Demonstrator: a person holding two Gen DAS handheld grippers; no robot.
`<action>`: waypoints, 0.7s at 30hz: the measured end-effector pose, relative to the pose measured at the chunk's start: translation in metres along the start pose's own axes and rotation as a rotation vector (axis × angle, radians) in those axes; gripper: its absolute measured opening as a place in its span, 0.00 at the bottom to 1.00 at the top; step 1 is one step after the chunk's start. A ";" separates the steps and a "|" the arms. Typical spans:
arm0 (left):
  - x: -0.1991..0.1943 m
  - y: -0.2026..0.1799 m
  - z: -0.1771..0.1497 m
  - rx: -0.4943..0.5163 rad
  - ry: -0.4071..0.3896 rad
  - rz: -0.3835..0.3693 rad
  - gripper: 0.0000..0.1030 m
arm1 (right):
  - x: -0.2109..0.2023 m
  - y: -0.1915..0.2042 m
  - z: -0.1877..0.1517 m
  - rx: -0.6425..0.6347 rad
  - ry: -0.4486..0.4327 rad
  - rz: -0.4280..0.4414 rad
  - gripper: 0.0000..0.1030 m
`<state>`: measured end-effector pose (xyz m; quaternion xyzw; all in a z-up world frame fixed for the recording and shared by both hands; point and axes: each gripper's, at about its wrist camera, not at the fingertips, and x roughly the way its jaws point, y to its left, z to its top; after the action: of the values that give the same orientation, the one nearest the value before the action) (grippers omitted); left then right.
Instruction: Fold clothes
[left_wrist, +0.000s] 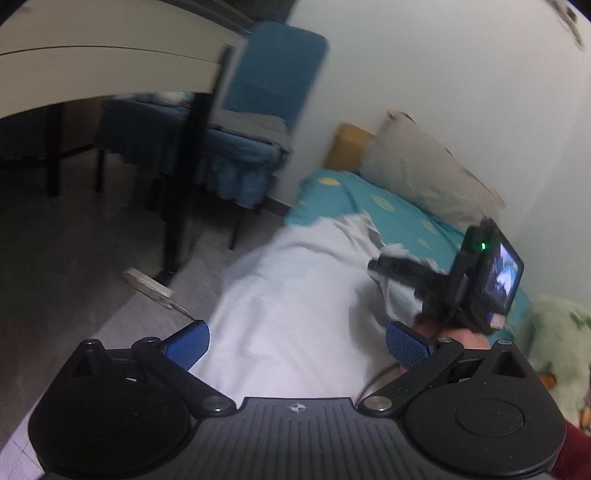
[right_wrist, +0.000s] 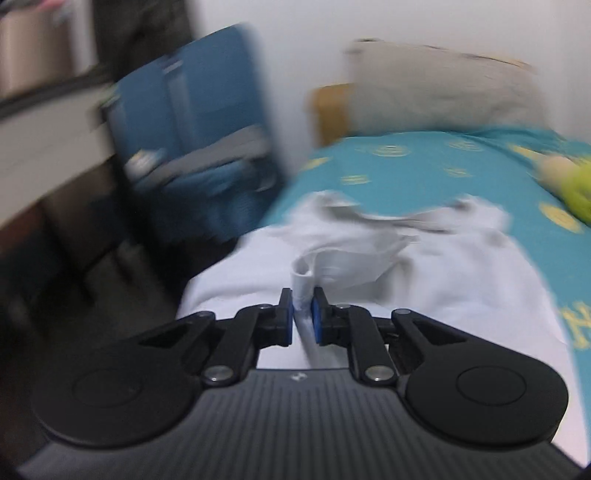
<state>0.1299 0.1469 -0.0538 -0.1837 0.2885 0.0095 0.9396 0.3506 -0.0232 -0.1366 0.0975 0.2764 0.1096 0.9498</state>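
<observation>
A white garment (left_wrist: 295, 295) lies spread along the near edge of a bed with a teal sheet (left_wrist: 388, 210). My left gripper (left_wrist: 297, 343) is open and empty, its blue pads wide apart just above the garment. My right gripper (right_wrist: 303, 317) is shut on a bunched fold of the white garment (right_wrist: 369, 258) and lifts it slightly. In the left wrist view the right gripper (left_wrist: 376, 264) shows over the garment's far part, with cloth pinched at its tip.
A grey pillow (left_wrist: 424, 173) leans on the white wall at the bed's head. A blue chair (left_wrist: 258, 122) and a desk (left_wrist: 92, 74) stand left of the bed. A green plush toy (left_wrist: 554, 332) lies on the bed at right. Dark floor lies to the left.
</observation>
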 end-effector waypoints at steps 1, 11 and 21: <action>-0.003 0.007 0.004 -0.021 -0.016 0.018 1.00 | 0.004 0.013 0.001 -0.045 0.022 0.029 0.13; -0.009 0.016 0.015 -0.011 -0.055 0.057 1.00 | -0.029 0.018 -0.006 -0.049 0.051 0.052 0.89; -0.010 -0.017 -0.002 0.120 -0.056 0.006 1.00 | -0.196 0.007 -0.025 -0.084 -0.029 0.022 0.88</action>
<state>0.1231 0.1314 -0.0443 -0.1261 0.2627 0.0001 0.9566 0.1751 -0.0651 -0.0567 0.0621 0.2566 0.1299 0.9557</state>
